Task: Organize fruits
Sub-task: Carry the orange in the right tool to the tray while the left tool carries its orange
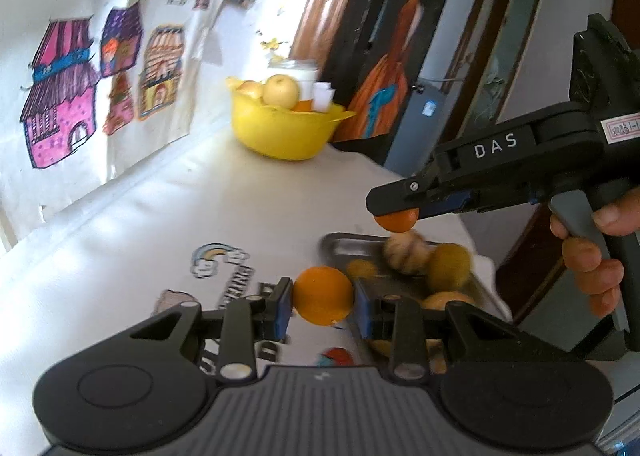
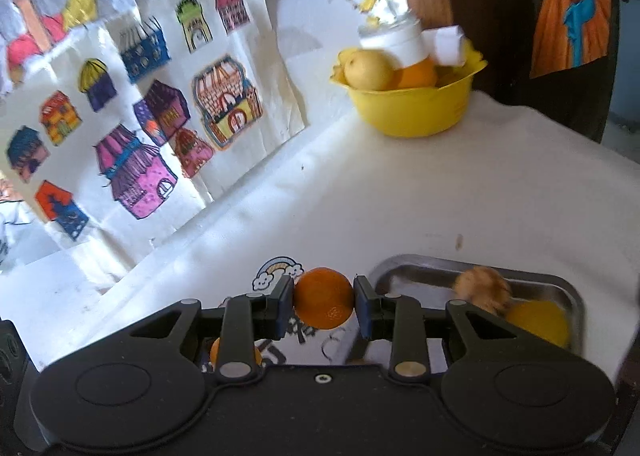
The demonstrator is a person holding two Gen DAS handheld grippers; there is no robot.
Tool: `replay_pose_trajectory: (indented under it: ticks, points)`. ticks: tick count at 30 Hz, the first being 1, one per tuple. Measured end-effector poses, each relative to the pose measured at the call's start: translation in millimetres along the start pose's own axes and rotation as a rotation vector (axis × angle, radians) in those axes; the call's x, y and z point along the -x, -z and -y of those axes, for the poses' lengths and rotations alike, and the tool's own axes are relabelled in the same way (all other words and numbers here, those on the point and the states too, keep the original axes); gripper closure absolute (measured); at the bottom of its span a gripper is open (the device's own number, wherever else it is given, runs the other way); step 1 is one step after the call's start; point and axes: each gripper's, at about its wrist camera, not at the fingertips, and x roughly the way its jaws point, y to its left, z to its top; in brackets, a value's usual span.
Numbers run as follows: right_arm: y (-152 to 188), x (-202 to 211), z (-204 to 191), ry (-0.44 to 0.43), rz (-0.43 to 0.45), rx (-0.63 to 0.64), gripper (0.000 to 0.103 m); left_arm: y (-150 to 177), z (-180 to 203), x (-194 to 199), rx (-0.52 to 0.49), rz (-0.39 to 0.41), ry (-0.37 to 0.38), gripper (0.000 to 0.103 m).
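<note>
Between each hand-held gripper's pads [image 1: 282,310] sits an orange [image 1: 323,295] (clamped).

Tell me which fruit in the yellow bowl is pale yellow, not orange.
The round apple-like fruit on the left side of the yellow bowl. The orange beside it, under the white container, is deep orange.

Both wrist views look down across the table [image 1: 168,192] toward the yellow bowl [image 2: 412,108]
</note>
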Motion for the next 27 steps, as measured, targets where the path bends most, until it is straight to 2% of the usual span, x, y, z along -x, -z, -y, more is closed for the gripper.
replay_pose_trajectory:
  ticks: [10,15,20,27]
  points:
    - [41.8,65.4,25.3,0.02,0.042,-0.023,0.069,17.0,50.6,32.0,-0.046,0.027,0.065,0.068]
    - [68.9,90.4,44.0,0.043,0.061,-0.044,0.069,38.7,78.0,39.8,-0.101,0.041,0.136,0.068]
    - [94.6,102.9,64.8,0.063,0.072,-0.082,0.069,62.0,106.7,39.2,-0.152,0.015,0.176,0.068]
    - [122.4,103.1,82.6,0.067,0.058,-0.085,0.069,85.4,129.9,38.2,-0.159,-0.035,0.149,0.068]
